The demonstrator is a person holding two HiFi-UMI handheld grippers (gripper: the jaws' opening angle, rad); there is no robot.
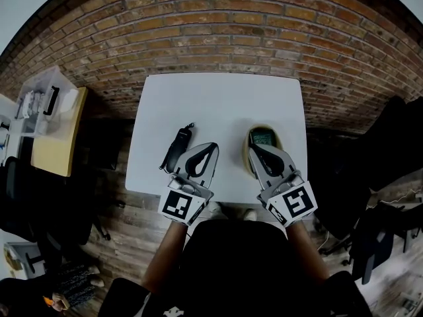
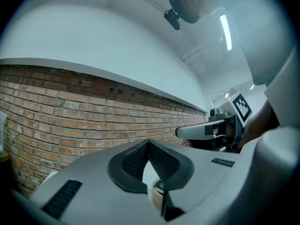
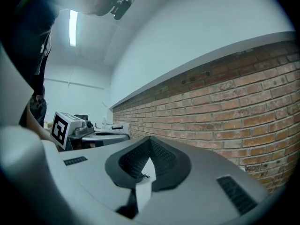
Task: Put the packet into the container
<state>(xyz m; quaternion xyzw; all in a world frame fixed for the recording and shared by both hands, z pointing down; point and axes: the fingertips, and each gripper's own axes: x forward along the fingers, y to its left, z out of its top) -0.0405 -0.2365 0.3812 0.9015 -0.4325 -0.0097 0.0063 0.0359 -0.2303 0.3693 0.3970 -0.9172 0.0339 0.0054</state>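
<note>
Both tools clenched and empty, packet looking placed.
Left to right on the worktop (image 1: 218,104): dark strapped item (image 1: 177,147) is lying just beside the left tool (image 1: 211,148), which is gripping nothing. Greenish packet (image 1: 262,137) is sitting inside the container (image 1: 264,127). Right tool (image 1: 254,150) is hovering at its near edge, also gripping nothing. Next move is probably just backing clear.

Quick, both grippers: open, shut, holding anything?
Left gripper: shut, holding nothing.
Right gripper: shut, holding nothing.

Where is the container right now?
Head view: the container sits on the white table's right side near the front edge, at the right gripper's tip.
</note>
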